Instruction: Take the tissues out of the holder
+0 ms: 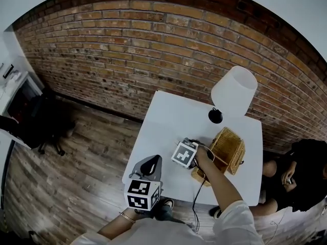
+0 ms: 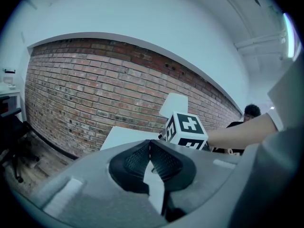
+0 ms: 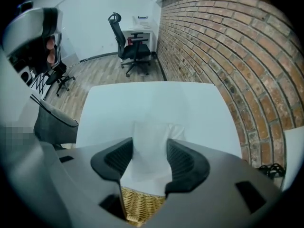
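Observation:
A woven wicker tissue holder (image 1: 228, 148) lies on the white table (image 1: 163, 129), at its right side. My right gripper, with its marker cube (image 1: 185, 153), is just left of the holder. In the right gripper view the right gripper (image 3: 149, 148) is shut on a white stack of tissues (image 3: 151, 163) that rises between the pads, with the holder's wicker (image 3: 140, 207) showing just below. My left gripper (image 1: 147, 166) hovers at the table's near edge. Its fingertips (image 2: 150, 146) meet with nothing between them.
A white-shaded lamp (image 1: 234, 91) on a black base (image 1: 215, 116) stands behind the holder. A person (image 1: 301, 172) sits to the right of the table. A brick wall runs along the back and a black office chair (image 1: 48, 124) stands at far left.

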Demonstrator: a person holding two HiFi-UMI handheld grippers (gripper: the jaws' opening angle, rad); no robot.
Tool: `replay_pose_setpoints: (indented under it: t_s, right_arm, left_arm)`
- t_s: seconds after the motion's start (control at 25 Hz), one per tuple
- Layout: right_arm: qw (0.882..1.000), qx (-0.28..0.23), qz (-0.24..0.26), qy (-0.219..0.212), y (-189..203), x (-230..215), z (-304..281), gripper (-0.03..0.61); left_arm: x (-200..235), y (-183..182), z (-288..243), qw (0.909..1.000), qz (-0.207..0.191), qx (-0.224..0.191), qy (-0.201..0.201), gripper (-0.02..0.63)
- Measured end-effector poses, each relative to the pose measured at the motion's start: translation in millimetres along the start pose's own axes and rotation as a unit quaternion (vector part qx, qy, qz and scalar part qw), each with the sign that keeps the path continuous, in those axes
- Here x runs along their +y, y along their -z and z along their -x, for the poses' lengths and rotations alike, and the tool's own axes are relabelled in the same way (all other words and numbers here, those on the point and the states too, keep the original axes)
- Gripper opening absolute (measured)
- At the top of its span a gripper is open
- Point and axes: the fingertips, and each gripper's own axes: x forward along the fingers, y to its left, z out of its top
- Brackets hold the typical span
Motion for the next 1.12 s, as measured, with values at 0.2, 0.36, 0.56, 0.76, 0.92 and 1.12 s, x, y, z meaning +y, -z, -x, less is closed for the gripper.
replay_pose_setpoints:
  t_s: [0.2, 0.36, 0.56, 0.76, 0.92, 1.12]
  right_arm:
    - [1.000, 0.014, 0.012, 0.004, 7, 1, -11, 0.232]
    - [1.000, 0.018, 0.025, 0.003, 6, 1, -13, 0.233]
    - [0.998, 0.026, 0.049, -0.001, 5, 6, -18, 0.235]
    - [0.998, 0.027, 0.059, -0.008, 3, 9, -21, 0.236]
    - [0.997, 0.030, 0.071, -0.018, 6, 15, -23, 0.238]
    - [0.996, 0.022, 0.066, -0.052, 8, 24, -25, 0.283]
  left_arm:
    - [4, 2, 0, 1.0000, 0.004, 0.000, -0.007, 0.008]
    - [4, 3, -3, 0.9999, 0.005, 0.001, -0.010, 0.008]
    - [4, 3, -5, 0.9999, 0.006, 0.000, -0.013, 0.008]
    - [7, 2, -9, 0.9998, 0.007, -0.001, -0.017, 0.008]
    - [6, 4, -11, 0.9998, 0.008, 0.003, -0.015, 0.008]
    - [4, 5, -17, 0.9999, 0.008, 0.007, -0.010, 0.008]
